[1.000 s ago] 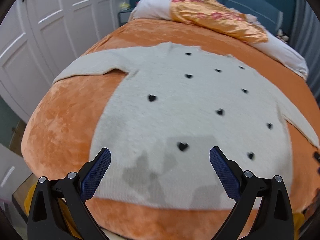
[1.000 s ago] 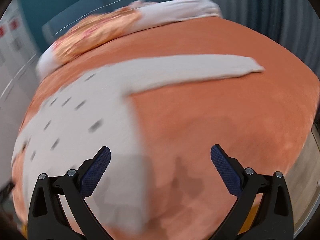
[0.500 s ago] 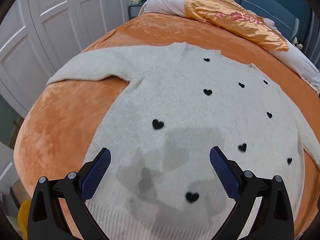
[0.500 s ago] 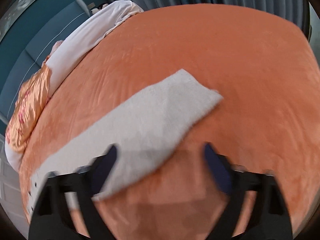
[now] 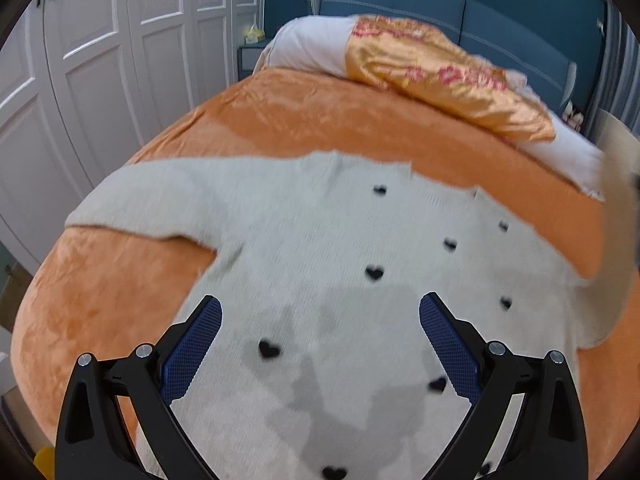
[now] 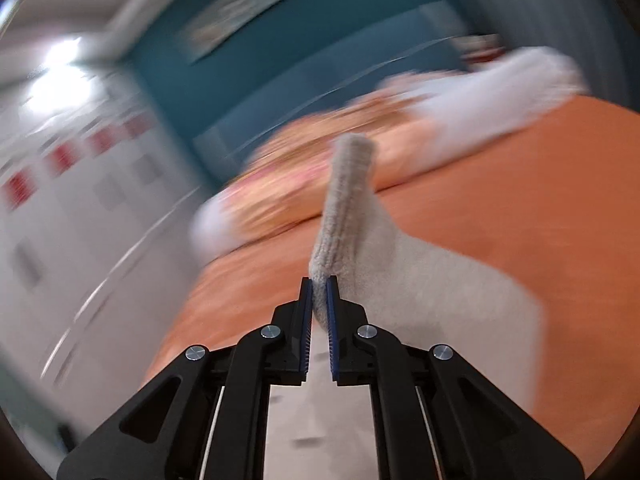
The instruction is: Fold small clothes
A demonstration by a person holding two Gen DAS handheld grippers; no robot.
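Observation:
A cream knit sweater (image 5: 320,248) with small black hearts lies flat on the orange bedspread (image 5: 120,280). Its left sleeve (image 5: 160,200) stretches out to the left. My left gripper (image 5: 320,312) is open and empty, hovering above the lower body of the sweater. My right gripper (image 6: 319,284) is shut on the ribbed cuff of the sweater's right sleeve (image 6: 348,184) and holds it lifted off the bed; the sleeve (image 6: 440,292) trails down to the right. The right wrist view is motion-blurred.
A gold flowered pillow (image 5: 440,76) and white pillows (image 5: 312,48) lie at the head of the bed against a blue headboard (image 5: 400,8). White wardrobe doors (image 5: 100,60) stand to the left. The bed edge drops off at the left (image 5: 28,320).
My right gripper has closed on the right sleeve's cuff and lifted it off the bed, swinging fast. My left gripper has moved forward over the sweater's body and stays open.

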